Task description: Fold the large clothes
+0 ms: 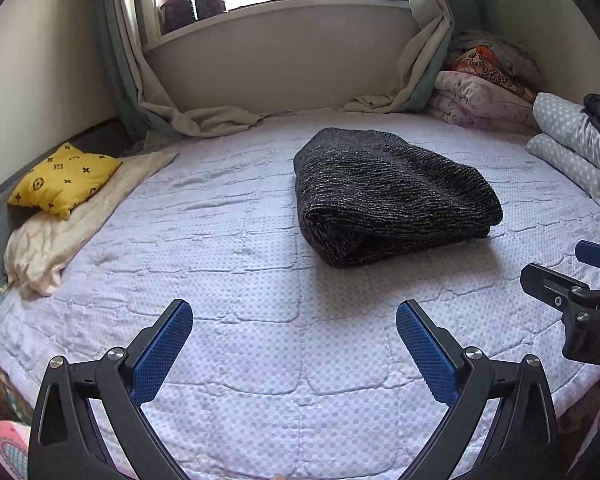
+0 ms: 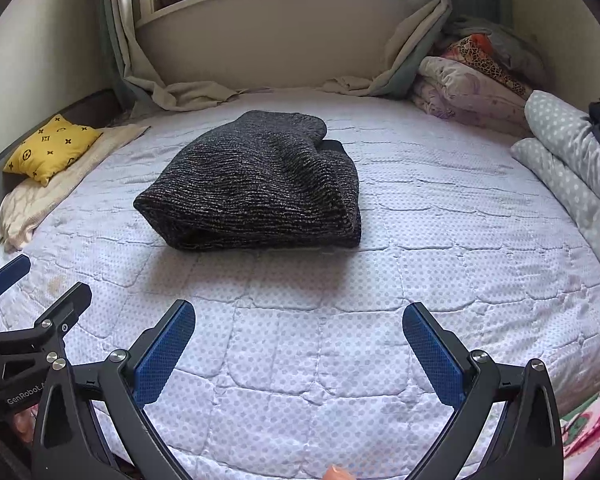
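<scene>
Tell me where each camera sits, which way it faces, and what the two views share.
Left wrist: on the left gripper, facing the window across the bed; its own open jaws show, with the right gripper at the right edge.
Right wrist: on the right gripper, facing likewise; own open jaws, left gripper at the left edge.
Shared: folded dark knit garment, yellow pillow.

Sweater (image 2: 256, 184): coarse ribbed knit, dark marled yarn, matt and rough.
Bed cover (image 1: 260, 320): quilted cotton-like cloth, stitched into soft panels, printed with small dots, matt.
Left gripper (image 1: 294, 344): matt black plastic arms, bright metal screw heads, blue pads with a fine gridded texture.
Right gripper (image 2: 299, 348): the same black plastic, metal fasteners and textured blue pads.
Yellow pillow (image 1: 66, 178): smooth printed fabric.
Cream blanket (image 1: 56, 236): loosely woven, crinkled cloth.
Jars (image 1: 194, 4): glossy glass.
</scene>
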`<state>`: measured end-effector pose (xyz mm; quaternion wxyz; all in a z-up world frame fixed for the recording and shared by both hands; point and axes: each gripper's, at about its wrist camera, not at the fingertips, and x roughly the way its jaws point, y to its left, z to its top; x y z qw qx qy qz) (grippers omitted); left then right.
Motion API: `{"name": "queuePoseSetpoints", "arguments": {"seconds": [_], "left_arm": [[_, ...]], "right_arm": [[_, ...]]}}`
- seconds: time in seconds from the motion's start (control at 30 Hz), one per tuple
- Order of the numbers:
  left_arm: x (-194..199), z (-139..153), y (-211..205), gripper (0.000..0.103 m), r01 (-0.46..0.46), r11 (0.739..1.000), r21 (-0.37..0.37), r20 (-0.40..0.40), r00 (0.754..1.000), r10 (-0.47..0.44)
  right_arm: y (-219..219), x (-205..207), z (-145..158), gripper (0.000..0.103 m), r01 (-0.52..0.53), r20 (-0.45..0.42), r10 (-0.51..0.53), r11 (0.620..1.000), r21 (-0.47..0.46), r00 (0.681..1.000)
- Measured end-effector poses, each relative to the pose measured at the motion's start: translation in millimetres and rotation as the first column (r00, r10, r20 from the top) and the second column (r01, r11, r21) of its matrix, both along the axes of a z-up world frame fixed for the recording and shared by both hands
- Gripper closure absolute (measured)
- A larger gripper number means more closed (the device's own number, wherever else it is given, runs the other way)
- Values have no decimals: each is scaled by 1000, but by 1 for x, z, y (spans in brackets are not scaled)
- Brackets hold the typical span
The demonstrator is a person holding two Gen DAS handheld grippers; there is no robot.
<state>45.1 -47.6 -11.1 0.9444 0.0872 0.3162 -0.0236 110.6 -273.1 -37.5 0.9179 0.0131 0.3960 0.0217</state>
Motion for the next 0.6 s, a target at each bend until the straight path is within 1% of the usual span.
{"name": "queuePoseSetpoints", "arguments": {"seconds": [0.6], "left_arm": [[-1,0,0,0,-6,1000,-3,0,1000,6]], "right_arm": [[-1,-1,0,0,-3,-4,3,1000,3,1000]]}}
